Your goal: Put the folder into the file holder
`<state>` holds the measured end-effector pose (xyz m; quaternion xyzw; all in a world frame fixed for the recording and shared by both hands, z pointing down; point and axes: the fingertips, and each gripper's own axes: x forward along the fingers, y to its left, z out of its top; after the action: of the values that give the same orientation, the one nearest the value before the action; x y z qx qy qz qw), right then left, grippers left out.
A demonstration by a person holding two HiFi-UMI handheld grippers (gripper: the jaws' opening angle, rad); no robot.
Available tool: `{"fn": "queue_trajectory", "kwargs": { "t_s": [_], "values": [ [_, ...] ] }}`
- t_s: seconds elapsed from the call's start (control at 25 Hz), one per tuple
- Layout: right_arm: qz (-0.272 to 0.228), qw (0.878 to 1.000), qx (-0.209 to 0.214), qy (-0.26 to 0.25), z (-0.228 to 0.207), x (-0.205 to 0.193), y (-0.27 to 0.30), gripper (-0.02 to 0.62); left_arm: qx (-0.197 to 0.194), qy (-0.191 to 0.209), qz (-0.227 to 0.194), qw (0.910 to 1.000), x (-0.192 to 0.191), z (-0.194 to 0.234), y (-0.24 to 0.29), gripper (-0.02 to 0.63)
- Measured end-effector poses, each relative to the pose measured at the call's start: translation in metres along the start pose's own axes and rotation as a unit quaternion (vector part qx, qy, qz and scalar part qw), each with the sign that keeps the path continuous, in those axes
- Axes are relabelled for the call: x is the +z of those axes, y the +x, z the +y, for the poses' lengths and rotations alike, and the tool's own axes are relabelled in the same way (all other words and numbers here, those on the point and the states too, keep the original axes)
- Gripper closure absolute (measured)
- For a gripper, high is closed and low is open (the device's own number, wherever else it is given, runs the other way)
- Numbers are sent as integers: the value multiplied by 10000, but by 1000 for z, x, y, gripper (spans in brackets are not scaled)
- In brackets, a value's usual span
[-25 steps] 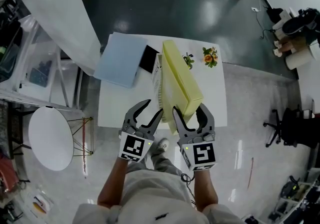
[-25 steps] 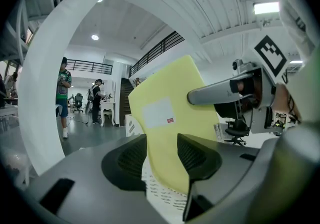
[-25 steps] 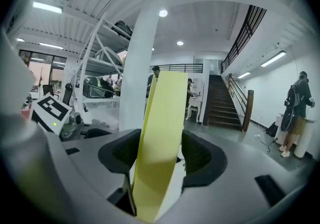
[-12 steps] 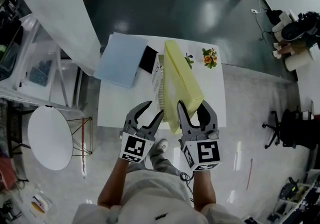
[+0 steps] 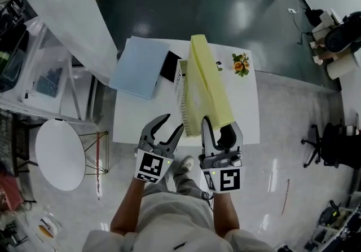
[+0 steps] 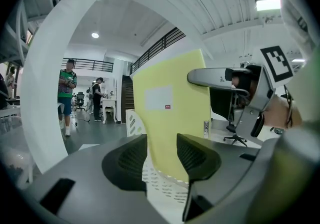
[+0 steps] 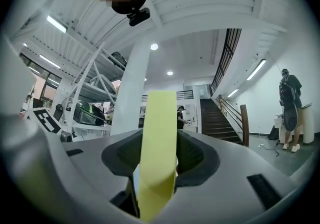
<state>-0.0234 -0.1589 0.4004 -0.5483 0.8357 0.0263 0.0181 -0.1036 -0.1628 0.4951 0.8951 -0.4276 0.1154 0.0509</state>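
Two pairs of tongs are up at the near edge of the white counter [image 5: 132,118]. The right tongs [image 5: 220,132] are closing tight on the near end of the yellow folder [image 5: 206,90], with their pads pressed against both of its faces. The folder stands on edge, slightly tilted, and runs from the near edge toward the far edge along the counter's middle. It is right against the white perforated file holder [image 5: 181,90], but I can't tell whether its lower edge sits inside. The left tongs [image 5: 172,124] hang just beside the holder's near end with their jaws spread, gripping nothing. A blue folder [image 5: 138,67] overhangs the far left corner, with a flat black item [image 5: 169,66] next to it. Small potted flowers [image 5: 241,65] sit by the far right corner.
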Motion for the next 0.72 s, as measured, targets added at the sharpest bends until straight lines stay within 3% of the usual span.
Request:
{"fn": "queue_trajectory", "kwargs": {
  "t_s": [0.32,0.72],
  "values": [
    [-713,9973,-72,141,-1,4,-4,413,-20,20,88,10000,-7,-1,4,410],
    [-326,9995,-48,-26,10,-47,0,410,4,16,148,9999,-13,2,5,410]
  ]
}}
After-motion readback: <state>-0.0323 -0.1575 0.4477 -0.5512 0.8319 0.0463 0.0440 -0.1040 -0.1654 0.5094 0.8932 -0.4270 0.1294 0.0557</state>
